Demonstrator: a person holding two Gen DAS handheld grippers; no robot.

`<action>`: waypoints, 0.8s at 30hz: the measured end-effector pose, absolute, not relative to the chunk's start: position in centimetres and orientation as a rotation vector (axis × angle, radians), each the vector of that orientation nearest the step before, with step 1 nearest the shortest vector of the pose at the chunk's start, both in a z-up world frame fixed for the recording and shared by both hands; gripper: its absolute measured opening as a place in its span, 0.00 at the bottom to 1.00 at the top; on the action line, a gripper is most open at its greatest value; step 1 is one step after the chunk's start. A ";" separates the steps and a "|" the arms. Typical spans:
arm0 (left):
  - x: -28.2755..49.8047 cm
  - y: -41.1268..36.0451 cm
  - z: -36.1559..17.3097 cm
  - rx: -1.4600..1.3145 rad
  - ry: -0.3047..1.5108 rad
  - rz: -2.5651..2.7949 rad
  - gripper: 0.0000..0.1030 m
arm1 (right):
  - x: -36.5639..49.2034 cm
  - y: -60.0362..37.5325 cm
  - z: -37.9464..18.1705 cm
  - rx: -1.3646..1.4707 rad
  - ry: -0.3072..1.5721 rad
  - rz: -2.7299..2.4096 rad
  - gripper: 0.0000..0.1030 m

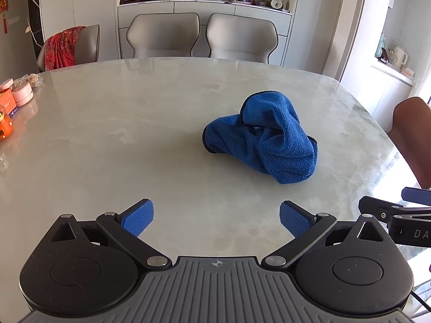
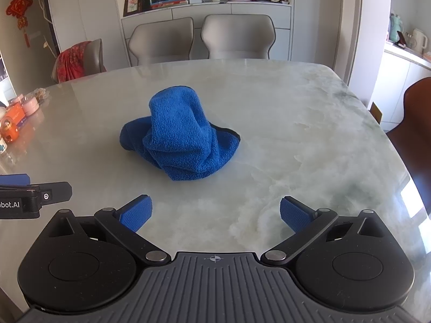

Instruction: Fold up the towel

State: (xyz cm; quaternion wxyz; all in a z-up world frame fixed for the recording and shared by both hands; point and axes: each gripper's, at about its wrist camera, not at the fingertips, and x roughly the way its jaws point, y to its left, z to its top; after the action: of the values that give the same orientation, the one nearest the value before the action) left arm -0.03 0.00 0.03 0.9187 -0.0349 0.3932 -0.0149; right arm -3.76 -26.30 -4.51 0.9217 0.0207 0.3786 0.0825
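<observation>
A blue towel (image 1: 265, 137) lies crumpled in a heap on the pale marble table (image 1: 134, 134). It also shows in the right wrist view (image 2: 180, 137), left of centre. My left gripper (image 1: 216, 219) is open and empty, above the table, nearer than the towel and to its left. My right gripper (image 2: 215, 216) is open and empty, nearer than the towel and to its right. Part of the right gripper shows at the right edge of the left wrist view (image 1: 398, 215). Part of the left gripper shows at the left edge of the right wrist view (image 2: 29, 196).
Pink jars and orange boxes (image 1: 16, 99) stand at the table's left edge. Two grey chairs (image 1: 202, 36) stand behind the far edge, another with a red cloth (image 1: 63, 47) at far left. A brown chair (image 2: 414, 123) is on the right.
</observation>
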 end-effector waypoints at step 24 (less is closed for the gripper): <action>0.3 -0.2 -0.2 -0.066 0.841 -0.027 0.99 | -3.7 -26.1 -4.8 0.016 0.793 0.182 0.99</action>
State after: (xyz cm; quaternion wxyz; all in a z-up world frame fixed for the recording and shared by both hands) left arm 0.33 -0.15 -0.16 0.9123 -0.0320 0.4081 -0.0132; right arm -3.73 -26.13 -4.82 0.9184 0.0080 0.3856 0.0887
